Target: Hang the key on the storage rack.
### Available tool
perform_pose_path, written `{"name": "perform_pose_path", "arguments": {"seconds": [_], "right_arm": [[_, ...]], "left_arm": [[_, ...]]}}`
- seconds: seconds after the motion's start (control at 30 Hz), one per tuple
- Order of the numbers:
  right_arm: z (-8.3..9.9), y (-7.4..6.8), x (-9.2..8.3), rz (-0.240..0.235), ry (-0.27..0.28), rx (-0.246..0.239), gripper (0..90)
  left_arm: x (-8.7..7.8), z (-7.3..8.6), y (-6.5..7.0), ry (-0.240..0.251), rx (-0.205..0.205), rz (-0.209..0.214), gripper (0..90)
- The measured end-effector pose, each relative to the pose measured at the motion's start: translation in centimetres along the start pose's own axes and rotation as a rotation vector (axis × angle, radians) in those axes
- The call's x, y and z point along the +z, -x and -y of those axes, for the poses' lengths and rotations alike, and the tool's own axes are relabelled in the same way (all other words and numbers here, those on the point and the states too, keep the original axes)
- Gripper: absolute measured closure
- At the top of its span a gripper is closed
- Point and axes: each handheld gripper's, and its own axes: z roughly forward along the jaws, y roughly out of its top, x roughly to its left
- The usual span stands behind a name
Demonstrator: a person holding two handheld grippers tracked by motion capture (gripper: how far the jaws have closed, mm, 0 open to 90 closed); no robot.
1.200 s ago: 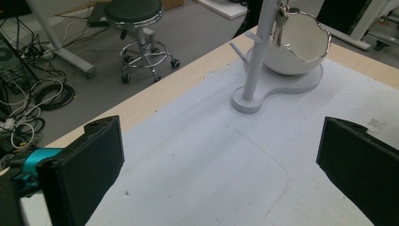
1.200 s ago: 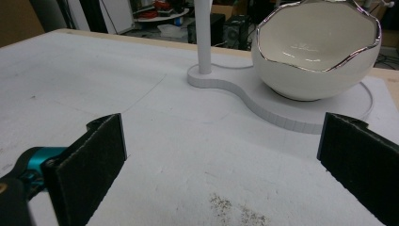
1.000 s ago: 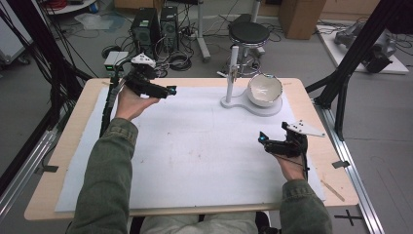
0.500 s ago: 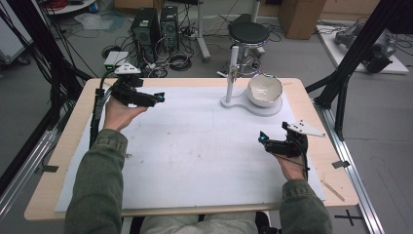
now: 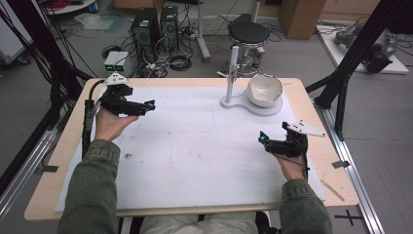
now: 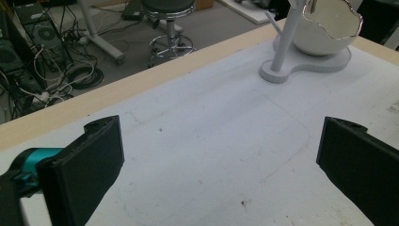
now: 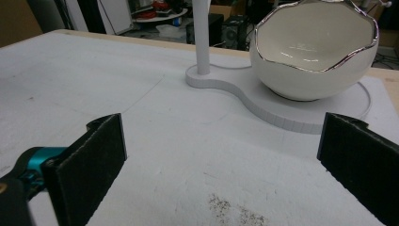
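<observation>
Ahead of right gripper (image 5: 263, 140) (open): bowl (image 5: 264, 89)

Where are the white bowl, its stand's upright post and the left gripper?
white bowl (image 7: 315, 52): right gripper view, on its inner wall.
upright post (image 5: 233, 73): high view, about halfway up the post.
left gripper (image 5: 150, 105): high view, at the tips of its fingers, which stand open in the left gripper view.
</observation>
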Motion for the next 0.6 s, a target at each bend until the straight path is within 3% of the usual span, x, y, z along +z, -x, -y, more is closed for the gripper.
{"name": "perform_pose_path", "arguments": {"seconds": [0.4, 0.6], "right_arm": [[0.0, -0.1, -0.1, 0.002, -0.001, -0.003, 0.7], [0.0, -0.2, 0.0, 0.004, -0.004, -0.005, 0.7]], "left_arm": [[-2.2, 2.3, 0.0, 0.033, -0.015, -0.054, 1.6], [-3.6, 3.6, -0.4, 0.078, -0.03, -0.116, 1.7]]}}
